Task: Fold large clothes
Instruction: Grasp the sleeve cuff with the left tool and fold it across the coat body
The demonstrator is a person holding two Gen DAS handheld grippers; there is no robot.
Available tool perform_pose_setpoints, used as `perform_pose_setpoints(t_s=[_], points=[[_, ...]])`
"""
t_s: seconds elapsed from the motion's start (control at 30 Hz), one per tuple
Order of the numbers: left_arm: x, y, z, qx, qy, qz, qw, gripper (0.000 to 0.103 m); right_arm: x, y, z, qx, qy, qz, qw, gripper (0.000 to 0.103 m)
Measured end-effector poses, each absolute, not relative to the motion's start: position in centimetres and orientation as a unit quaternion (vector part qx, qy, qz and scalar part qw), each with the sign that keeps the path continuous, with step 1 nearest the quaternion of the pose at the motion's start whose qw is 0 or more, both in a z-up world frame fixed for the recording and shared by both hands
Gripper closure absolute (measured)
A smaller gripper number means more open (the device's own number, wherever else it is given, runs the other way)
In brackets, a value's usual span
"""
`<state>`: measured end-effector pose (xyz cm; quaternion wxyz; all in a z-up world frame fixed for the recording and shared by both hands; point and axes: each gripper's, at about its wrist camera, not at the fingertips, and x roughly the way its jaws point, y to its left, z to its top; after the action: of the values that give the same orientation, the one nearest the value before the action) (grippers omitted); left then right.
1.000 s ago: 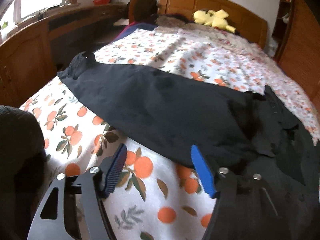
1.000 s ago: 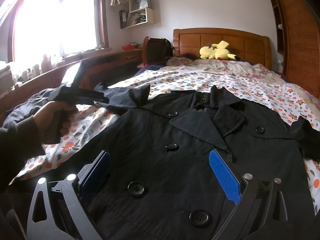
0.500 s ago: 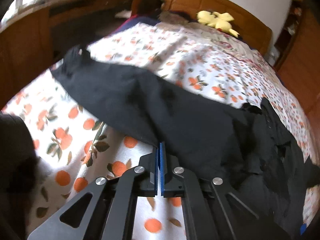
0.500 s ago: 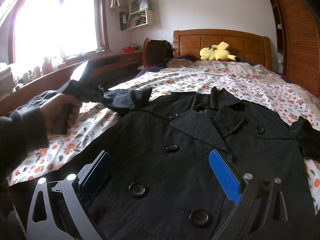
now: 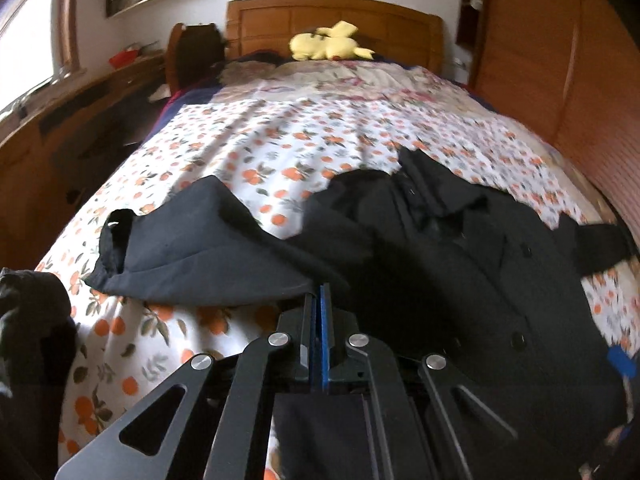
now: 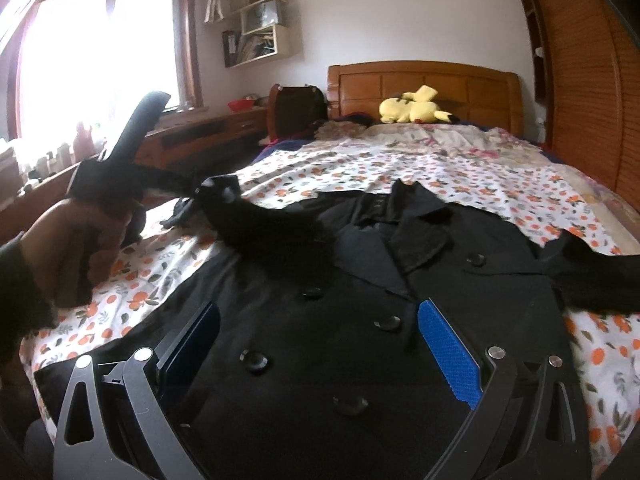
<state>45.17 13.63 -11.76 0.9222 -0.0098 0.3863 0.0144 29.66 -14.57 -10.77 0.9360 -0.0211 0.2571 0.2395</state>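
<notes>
Since jaws shut on sleeve [image 5: 208, 256], left gripper [image 5: 319, 300] lifted it over coat [image 6: 360, 320].

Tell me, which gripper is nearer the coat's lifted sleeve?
Left. The left gripper is shut on the sleeve, holding it raised; the right gripper hovers open over the coat's buttoned front.

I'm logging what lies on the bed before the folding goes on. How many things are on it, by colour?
Black: 1, the coat, its sleeve pinched in the shut left gripper
Yellow: 1, the plush toy by the headboard
Total: 2. The bedding heaped near the headboard is not counted.
</notes>
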Motion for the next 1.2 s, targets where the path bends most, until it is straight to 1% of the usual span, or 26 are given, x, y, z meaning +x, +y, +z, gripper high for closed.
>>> perform_pose_setpoints(t_s=[0.03, 0.07, 0.13, 0.23, 0.27, 0.3, 0.37, 0.43, 0.6, 0.8, 1.0, 1.2], points=[[44.9, 13.3, -12.0, -0.003, 0.387, 0.015, 0.922, 0.099, 29.6, -14.9, -10.6, -0.021, 0.257, 0.236, 0.937, 0.007], [44.6, 12.9, -12.4, 0.005, 0.388, 0.018, 0.922, 0.095, 29.5, -15.2, -10.4, -0.020, 0.255, 0.233, 0.938, 0.007], [44.1, 12.9, -12.8, 0.002, 0.389, 0.017, 0.921, 0.093, 29.3, -15.7, -9.9, -0.020, 0.252, 0.229, 0.940, 0.007], [43.2, 13.5, -12.9, -0.010, 0.387, 0.009, 0.922, 0.085, 29.1, -15.9, -9.4, -0.018, 0.248, 0.229, 0.941, 0.007], [42.8, 13.6, -12.7, -0.011, 0.384, 0.008, 0.923, 0.075, 29.0, -16.0, -9.4, -0.018, 0.247, 0.229, 0.941, 0.007], [42.3, 13.9, -12.4, -0.012, 0.376, 0.008, 0.926, 0.056, 29.0, -15.9, -9.4, -0.017, 0.246, 0.230, 0.941, 0.007], [41.4, 14.7, -11.6, -0.013, 0.358, 0.016, 0.934, 0.042, 29.1, -15.8, -9.4, -0.018, 0.247, 0.232, 0.941, 0.007], [40.8, 16.1, -10.9, -0.024, 0.346, 0.024, 0.938, 0.042, 29.1, -15.6, -9.6, -0.020, 0.248, 0.235, 0.940, 0.007], [41.6, 20.2, -11.2, -0.046, 0.357, 0.062, 0.931, 0.042, 29.7, -14.6, -10.3, -0.024, 0.257, 0.241, 0.936, 0.007], [44.3, 26.0, -14.8, -0.081, 0.393, 0.110, 0.909, 0.042, 30.3, -13.1, -11.2, -0.028, 0.266, 0.248, 0.931, 0.007], [46.6, 30.0, -18.7, -0.109, 0.419, 0.138, 0.891, 0.042, 31.0, -11.9, -12.3, -0.032, 0.280, 0.258, 0.924, 0.007], [48.1, 32.8, -20.2, -0.162, 0.421, 0.141, 0.881, 0.042, 31.2, -11.5, -12.9, -0.033, 0.288, 0.267, 0.919, 0.007]])
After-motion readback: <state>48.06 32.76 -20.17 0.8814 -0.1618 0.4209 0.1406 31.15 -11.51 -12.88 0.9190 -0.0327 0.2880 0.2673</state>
